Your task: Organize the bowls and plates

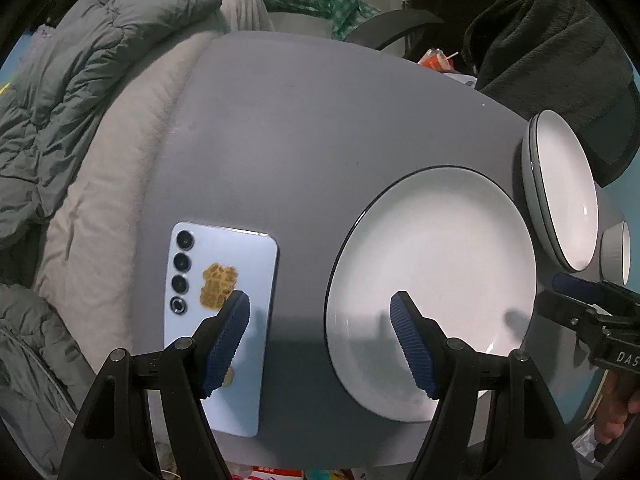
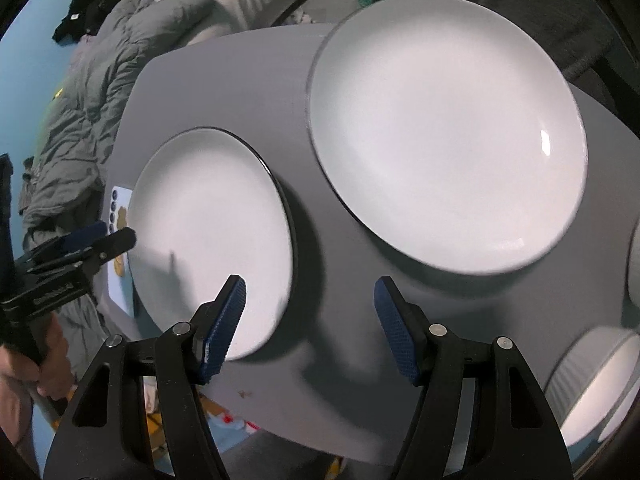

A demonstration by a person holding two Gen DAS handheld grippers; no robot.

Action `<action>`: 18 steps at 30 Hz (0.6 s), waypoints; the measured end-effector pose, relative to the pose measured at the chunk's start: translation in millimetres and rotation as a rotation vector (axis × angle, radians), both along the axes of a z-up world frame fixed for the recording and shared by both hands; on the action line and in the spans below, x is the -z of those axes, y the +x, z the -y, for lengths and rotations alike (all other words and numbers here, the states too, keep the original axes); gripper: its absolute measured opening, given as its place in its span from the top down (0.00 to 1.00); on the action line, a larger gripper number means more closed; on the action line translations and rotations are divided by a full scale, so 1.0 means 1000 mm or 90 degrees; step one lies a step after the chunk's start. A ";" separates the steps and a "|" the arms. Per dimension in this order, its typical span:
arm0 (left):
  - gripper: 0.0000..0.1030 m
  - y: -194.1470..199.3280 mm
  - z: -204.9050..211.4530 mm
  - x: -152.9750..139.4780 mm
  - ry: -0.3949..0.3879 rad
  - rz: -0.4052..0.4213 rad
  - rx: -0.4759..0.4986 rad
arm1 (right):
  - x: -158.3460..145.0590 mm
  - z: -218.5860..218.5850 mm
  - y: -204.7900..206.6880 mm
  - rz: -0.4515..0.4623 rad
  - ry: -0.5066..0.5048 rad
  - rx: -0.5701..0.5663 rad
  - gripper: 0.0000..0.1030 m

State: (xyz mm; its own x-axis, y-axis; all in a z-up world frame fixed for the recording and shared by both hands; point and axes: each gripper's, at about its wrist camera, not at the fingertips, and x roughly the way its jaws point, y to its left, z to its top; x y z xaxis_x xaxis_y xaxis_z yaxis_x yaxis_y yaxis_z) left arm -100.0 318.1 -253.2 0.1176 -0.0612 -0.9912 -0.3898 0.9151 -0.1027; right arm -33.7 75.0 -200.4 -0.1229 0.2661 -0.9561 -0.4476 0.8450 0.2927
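Observation:
A small white plate (image 1: 432,276) with a dark rim lies on the grey table (image 1: 300,140); it also shows in the right wrist view (image 2: 208,232). A larger white plate (image 2: 444,128) lies behind it to the right, seen edge-on in the left wrist view (image 1: 560,188). A white ribbed bowl (image 2: 596,380) sits at the right edge, also in the left wrist view (image 1: 614,254). My left gripper (image 1: 320,312) is open and empty, above the small plate's left rim. My right gripper (image 2: 310,300) is open and empty, above the table at the small plate's right edge.
A light blue phone (image 1: 224,320) lies face down left of the small plate. A grey padded jacket (image 1: 60,100) and beige bedding (image 1: 120,200) border the table's left side. A dark garment (image 1: 540,40) hangs on a chair at the back right.

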 end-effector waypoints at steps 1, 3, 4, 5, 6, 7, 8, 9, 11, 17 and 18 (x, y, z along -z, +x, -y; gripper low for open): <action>0.28 0.001 0.000 0.001 -0.003 0.002 0.002 | 0.001 -0.003 0.000 0.002 -0.002 -0.003 0.35; 0.28 0.005 0.001 0.004 -0.004 0.004 0.012 | 0.004 -0.008 0.001 0.005 -0.003 -0.012 0.35; 0.28 0.006 0.001 0.006 -0.004 0.000 0.015 | 0.006 -0.009 0.002 0.006 -0.004 -0.016 0.35; 0.31 0.007 0.002 0.008 -0.004 -0.005 0.016 | 0.007 -0.009 0.002 0.007 -0.005 -0.019 0.35; 0.33 0.008 0.002 0.011 -0.007 -0.011 0.017 | 0.010 -0.010 0.002 0.006 -0.006 -0.022 0.35; 0.37 0.009 0.002 0.014 -0.014 -0.015 0.017 | 0.012 -0.011 0.002 0.006 -0.008 -0.025 0.35; 0.41 0.010 0.001 0.016 -0.018 -0.019 0.018 | 0.014 -0.014 0.003 0.005 -0.011 -0.027 0.36; 0.44 0.011 0.001 0.017 -0.021 -0.022 0.018 | 0.016 -0.014 0.002 0.005 -0.013 -0.028 0.36; 0.54 0.012 0.002 0.018 -0.026 -0.022 0.019 | 0.019 -0.015 0.002 0.000 -0.012 -0.031 0.37; 0.76 0.012 0.005 0.023 -0.048 -0.036 0.036 | 0.023 -0.014 0.003 -0.020 -0.005 -0.034 0.60; 0.76 0.010 0.006 0.023 -0.048 -0.035 0.036 | 0.023 -0.016 0.004 -0.020 -0.005 -0.036 0.60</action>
State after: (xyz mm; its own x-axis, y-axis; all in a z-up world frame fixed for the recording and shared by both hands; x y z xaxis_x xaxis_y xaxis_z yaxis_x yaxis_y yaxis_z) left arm -89.5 312.4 -276.3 0.0574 -0.1407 -0.9884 -0.3443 0.9265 -0.1519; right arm -30.1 90.6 -223.7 -0.1682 0.2501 -0.9535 -0.4853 0.8209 0.3010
